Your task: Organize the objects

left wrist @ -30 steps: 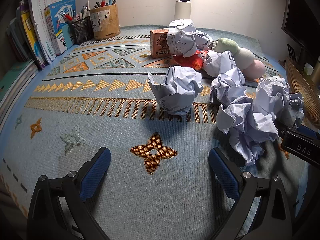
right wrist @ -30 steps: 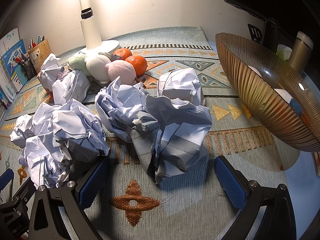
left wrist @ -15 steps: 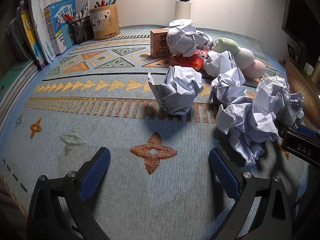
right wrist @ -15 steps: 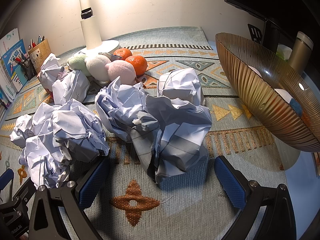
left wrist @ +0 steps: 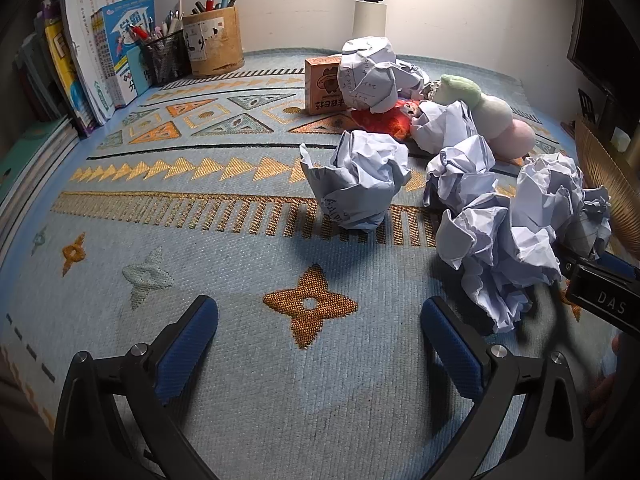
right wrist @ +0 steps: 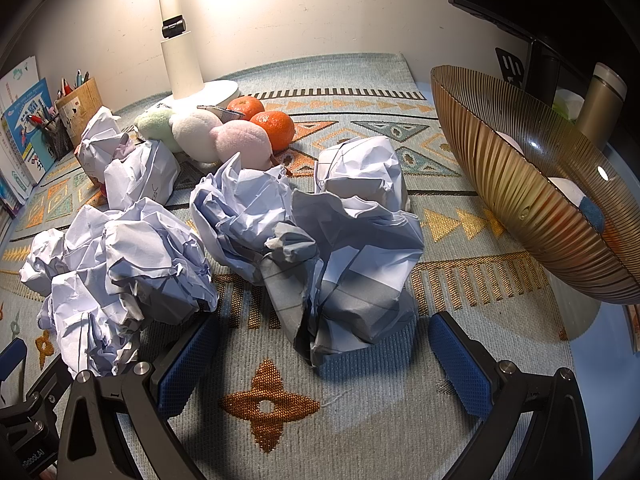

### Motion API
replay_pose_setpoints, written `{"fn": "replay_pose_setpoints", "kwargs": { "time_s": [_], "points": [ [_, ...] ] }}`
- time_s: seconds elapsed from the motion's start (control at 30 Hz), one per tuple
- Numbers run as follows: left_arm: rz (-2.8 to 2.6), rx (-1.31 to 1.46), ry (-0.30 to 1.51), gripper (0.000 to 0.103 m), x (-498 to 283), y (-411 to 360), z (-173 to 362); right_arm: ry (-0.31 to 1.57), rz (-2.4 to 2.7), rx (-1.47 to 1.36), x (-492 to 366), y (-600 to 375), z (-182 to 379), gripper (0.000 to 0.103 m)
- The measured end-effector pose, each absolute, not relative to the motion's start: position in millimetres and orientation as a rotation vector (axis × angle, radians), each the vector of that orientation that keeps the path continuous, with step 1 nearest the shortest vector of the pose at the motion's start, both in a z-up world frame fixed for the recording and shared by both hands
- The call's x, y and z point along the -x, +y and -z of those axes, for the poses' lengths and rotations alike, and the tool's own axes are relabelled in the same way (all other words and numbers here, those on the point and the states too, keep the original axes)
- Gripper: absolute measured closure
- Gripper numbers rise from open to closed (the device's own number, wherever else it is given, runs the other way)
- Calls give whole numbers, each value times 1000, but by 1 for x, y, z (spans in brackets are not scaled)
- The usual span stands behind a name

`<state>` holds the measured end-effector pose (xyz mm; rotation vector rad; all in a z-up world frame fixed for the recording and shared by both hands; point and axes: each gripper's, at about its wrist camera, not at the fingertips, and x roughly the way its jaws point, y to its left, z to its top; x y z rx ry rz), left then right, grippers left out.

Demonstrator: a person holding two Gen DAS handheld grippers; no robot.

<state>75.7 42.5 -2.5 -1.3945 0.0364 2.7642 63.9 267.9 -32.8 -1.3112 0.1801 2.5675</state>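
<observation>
Several crumpled white paper balls lie on a patterned mat. In the left wrist view one paper ball sits ahead of my open left gripper, which holds nothing; a larger wad lies to its right. My right gripper is open, low on the mat, with a big crumpled wad just ahead of its fingertips and another wad against its left finger. A plush of green, white and pink balls and two oranges lie behind.
An amber ribbed glass bowl stands at the right, holding some items. A white lamp base, an orange box, a red packet, pen holders and upright books line the back and left.
</observation>
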Motion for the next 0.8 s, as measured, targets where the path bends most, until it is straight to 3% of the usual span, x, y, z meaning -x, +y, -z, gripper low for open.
{"fn": "replay_pose_setpoints", "kwargs": {
  "time_s": [0.23, 0.53, 0.67, 0.8],
  "points": [
    [-2750, 1371, 7, 1, -77, 40, 2, 157, -2577, 1444, -70, 269, 32, 0],
    [-2586, 1257, -216, 1, -90, 22, -13, 168, -2675, 1439, -103, 257, 27, 1],
    [-2607, 1166, -184, 1, -92, 23, -31, 139, -2813, 1300, -124, 246, 6, 5],
    [-2652, 1121, -143, 1, -80, 24, -52, 111, -2893, 1156, -127, 233, -24, 15]
  ]
}}
